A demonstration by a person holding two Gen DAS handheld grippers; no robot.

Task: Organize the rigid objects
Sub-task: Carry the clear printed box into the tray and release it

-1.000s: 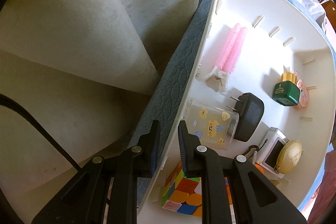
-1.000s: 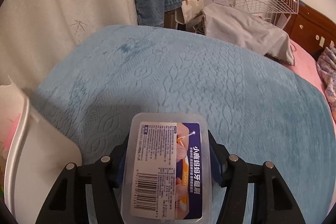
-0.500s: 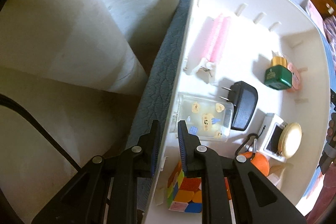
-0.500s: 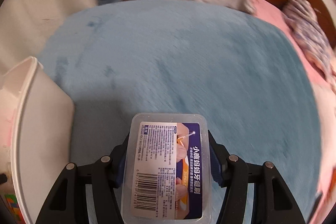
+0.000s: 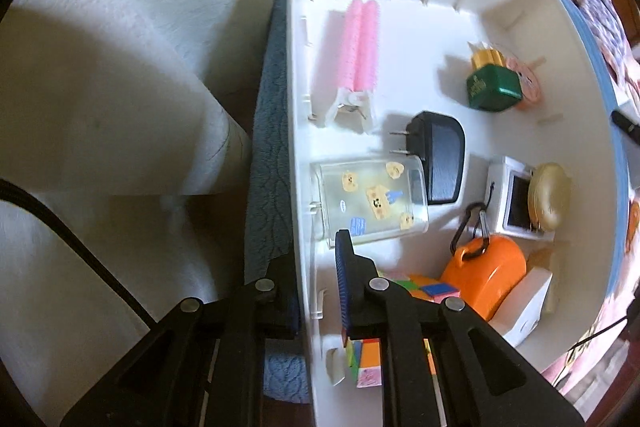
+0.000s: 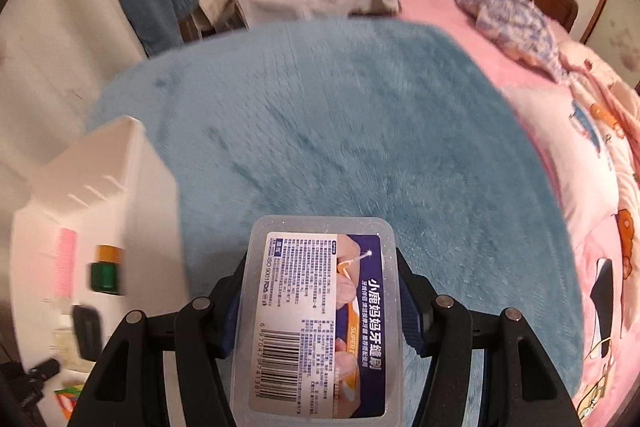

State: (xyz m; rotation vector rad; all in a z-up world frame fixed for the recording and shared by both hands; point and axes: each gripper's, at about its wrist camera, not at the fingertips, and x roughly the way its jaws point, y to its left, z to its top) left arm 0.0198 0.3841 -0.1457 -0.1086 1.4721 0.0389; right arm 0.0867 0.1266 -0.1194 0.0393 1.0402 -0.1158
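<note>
Blue blanket (image 6: pixel 360 131) covers the bed, with a white bin (image 5: pixel 520 27) resting at its edge. Left gripper (image 5: pixel 316 267) points down and pinches the bin's near wall, its jaws having just been closing on it. Inside lie a pink clip (image 5: pixel 358 43), charger (image 5: pixel 440 159), clear case (image 5: pixel 368 199), green bottle (image 5: pixel 494 87), orange case (image 5: pixel 488 271) and cube (image 5: pixel 372 359). Right gripper (image 6: pixel 320 303) clamps a floss box (image 6: pixel 320 319) above the blanket, beside the bin's far wall
</note>
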